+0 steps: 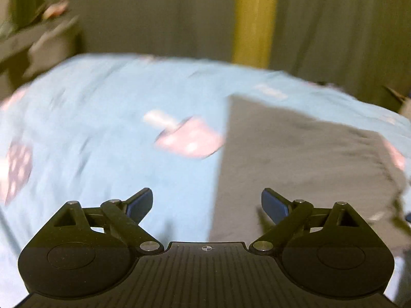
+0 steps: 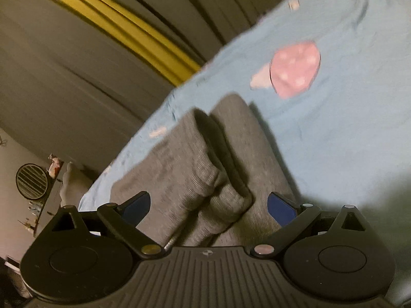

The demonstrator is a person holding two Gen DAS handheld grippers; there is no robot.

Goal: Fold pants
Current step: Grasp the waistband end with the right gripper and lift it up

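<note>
Covering the bed, a light blue sheet [image 1: 102, 128] with pink mushroom prints carries the grey pants [image 2: 205, 159], which we see folded near its edge. Our left gripper [image 1: 206, 205] and right gripper [image 2: 208, 205] hang above them, jaws wide, holding nothing.

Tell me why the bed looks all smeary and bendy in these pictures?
Left wrist view: motion blur smears the light blue bedsheet with pink mushroom prints and the grey knit pants, while the fingers stay sharp. Right wrist view: less blurred, tilted; the fisheye lens curves the yellow wall stripe.
</note>
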